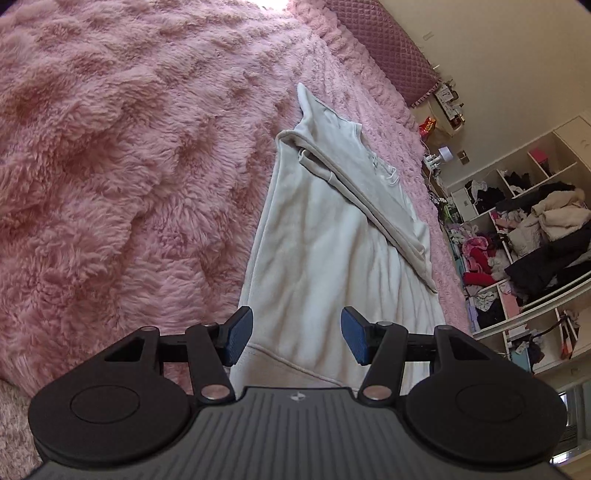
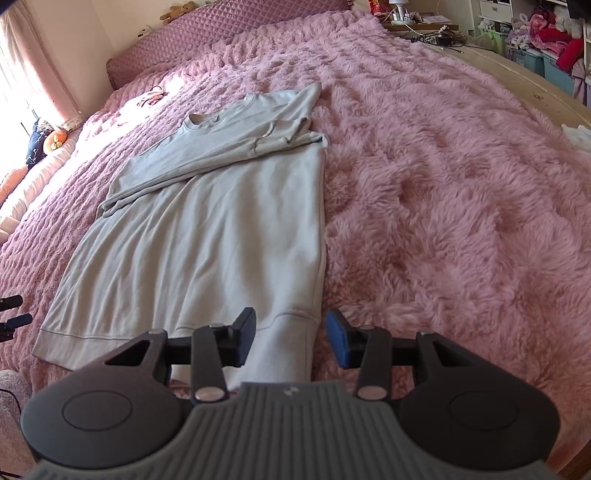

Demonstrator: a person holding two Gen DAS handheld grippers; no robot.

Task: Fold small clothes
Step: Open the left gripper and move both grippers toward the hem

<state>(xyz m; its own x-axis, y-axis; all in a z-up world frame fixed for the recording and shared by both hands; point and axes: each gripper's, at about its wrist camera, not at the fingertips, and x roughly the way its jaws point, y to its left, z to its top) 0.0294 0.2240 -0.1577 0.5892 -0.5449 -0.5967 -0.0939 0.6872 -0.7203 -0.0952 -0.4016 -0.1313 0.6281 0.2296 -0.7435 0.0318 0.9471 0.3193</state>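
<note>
Left gripper (image 1: 297, 338) jaws spread, nothing between them, hovering over the hem end of a pale grey long-sleeve sweatshirt (image 1: 332, 251). Right gripper (image 2: 290, 338) also spread wide and empty, above the hem's corner on the garment's right edge. Sweatshirt (image 2: 207, 236) lies flat on a fluffy pink blanket (image 2: 443, 184), hem nearest, neckline far, with one sleeve (image 2: 221, 155) folded diagonally across the chest. Beyond: quilted purple headboard (image 2: 236, 26) with a teddy bear (image 2: 177, 11) on top. Far right in the left view, open white shelves (image 1: 524, 236) crammed with clothes.
</note>
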